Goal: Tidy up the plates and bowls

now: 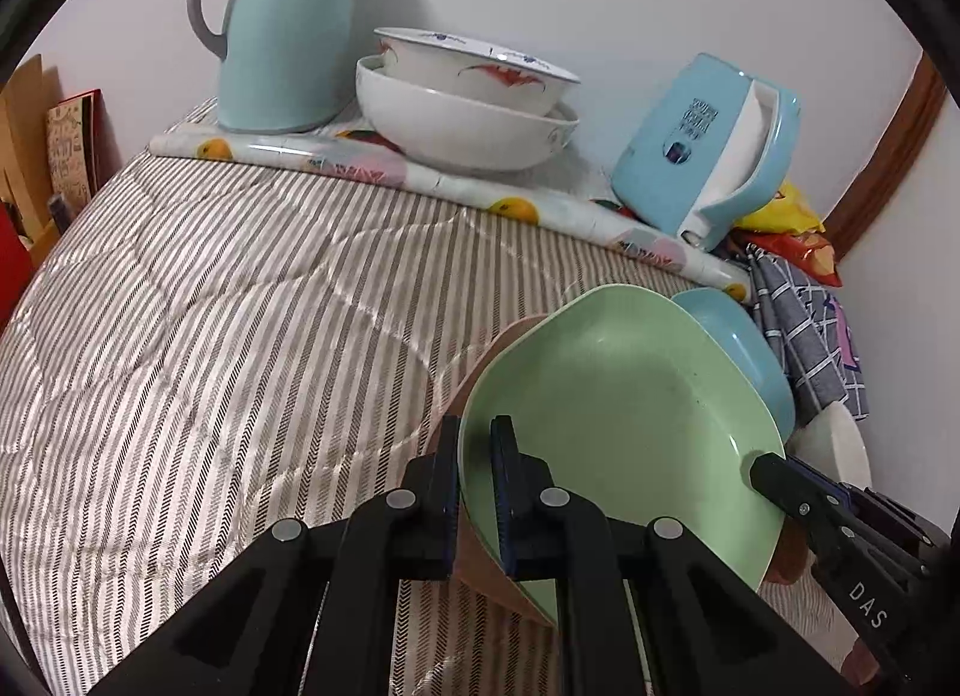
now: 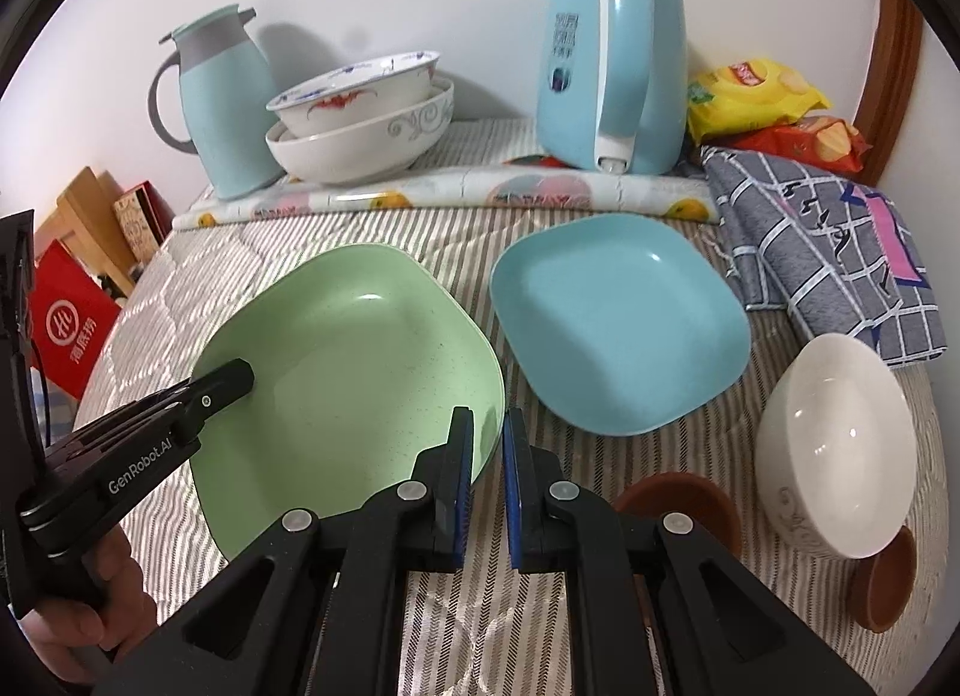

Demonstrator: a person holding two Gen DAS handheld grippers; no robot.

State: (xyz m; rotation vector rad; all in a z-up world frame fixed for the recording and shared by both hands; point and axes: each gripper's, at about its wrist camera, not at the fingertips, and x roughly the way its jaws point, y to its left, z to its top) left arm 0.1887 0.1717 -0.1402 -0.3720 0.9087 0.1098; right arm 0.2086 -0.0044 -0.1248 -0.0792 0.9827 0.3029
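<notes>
Where two claws [image 2: 486, 444] grip: one green plate [image 2: 360, 348]

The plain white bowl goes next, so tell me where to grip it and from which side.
Grip the raised rim of the plain white ceramic bowl. It lies tilted against a small brown saucer, mouth facing the camera, so that edge is thin and open. Come in from the near, right side, one finger inside and one outside the wall.

Green plate [image 2: 354, 360], blue plate [image 2: 618, 324] — striped cloth [image 1: 210, 336] (grey and white) — checked towel [image 2: 840, 252].
</notes>
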